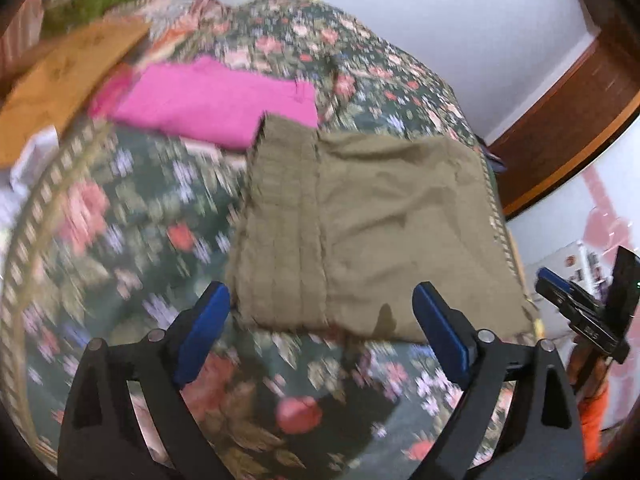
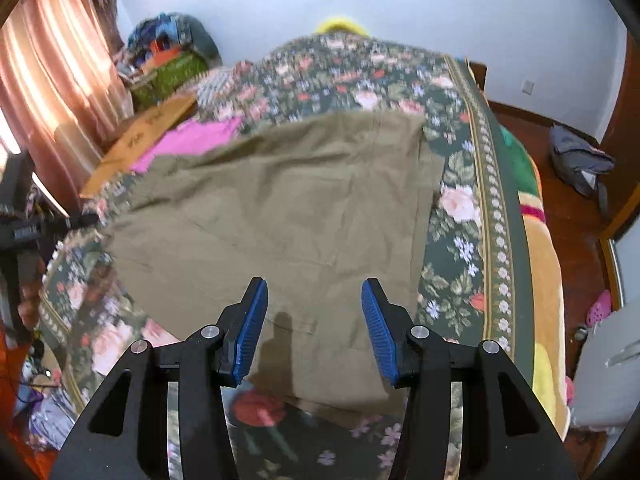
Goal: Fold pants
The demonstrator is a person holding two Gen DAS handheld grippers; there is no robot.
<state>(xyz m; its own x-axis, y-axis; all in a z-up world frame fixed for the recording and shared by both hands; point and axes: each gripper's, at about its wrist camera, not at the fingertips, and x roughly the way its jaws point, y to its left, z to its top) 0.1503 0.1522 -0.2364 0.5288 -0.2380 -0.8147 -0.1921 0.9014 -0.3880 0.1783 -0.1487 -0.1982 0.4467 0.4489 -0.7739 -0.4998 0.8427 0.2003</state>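
Folded olive-khaki cotton pants (image 2: 280, 216) flat on floral-quilted bed (image 2: 460, 216), pink folded garment (image 1: 216, 100) beyond. Left tongs (image 1: 322, 334) apart, empty; right tongs (image 2: 314, 330) apart, empty.

Nothing legible anywhere. Dark printed marks on the flat brown cardboard sheet (image 2: 148, 136), far ahead and left of the right fingers, too blurred to read; same sheet (image 1: 68, 76) in the left wrist view, marks smeared. Pale characters on the black body of the right gripper (image 1: 560, 292), off to the right of the left fingers, not decipherable. White lettering on a black device (image 2: 28, 234) at the left edge, level with the right fingers, unreadable.
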